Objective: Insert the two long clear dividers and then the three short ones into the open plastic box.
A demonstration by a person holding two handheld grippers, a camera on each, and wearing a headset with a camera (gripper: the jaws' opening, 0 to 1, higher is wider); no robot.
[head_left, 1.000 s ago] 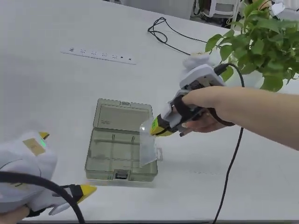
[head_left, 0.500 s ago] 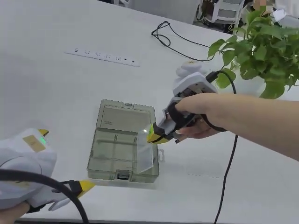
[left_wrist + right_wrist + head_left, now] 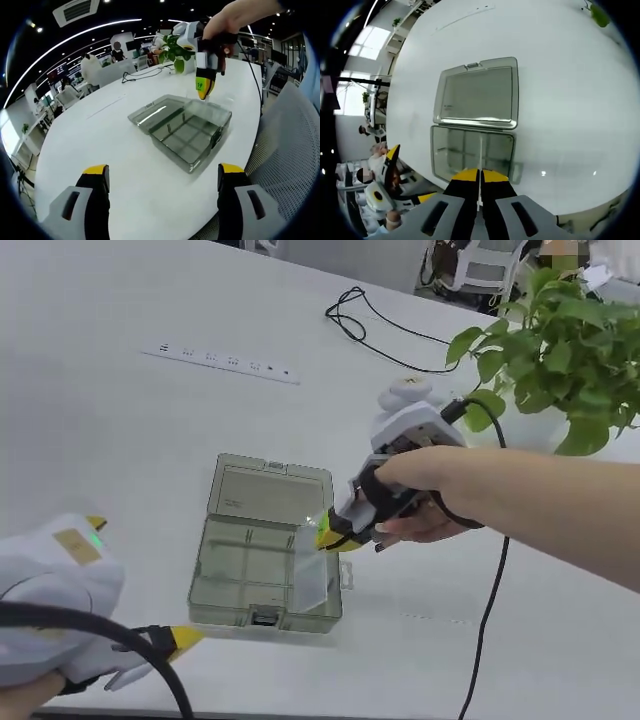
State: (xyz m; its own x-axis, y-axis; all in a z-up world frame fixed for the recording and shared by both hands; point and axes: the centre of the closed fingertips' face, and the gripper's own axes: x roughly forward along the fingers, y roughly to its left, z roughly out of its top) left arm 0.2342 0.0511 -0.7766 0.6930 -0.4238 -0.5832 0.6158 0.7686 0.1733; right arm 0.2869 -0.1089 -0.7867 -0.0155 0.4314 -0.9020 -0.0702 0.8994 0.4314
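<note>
The right gripper (image 3: 335, 533) pinches a clear divider (image 3: 315, 568) upright at the 3 o'clock end of the open plastic box (image 3: 225, 610). The left gripper (image 3: 140, 583), jaws wide apart and empty, hangs at the box's 7 o'clock

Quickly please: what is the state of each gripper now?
Left gripper: open, holding nothing.
Right gripper: shut on a thin clear plastic divider.

Above box (image 3: 451, 152) — hand-held gripper (image 3: 480, 173) pinching divider (image 3: 480, 150).
</note>
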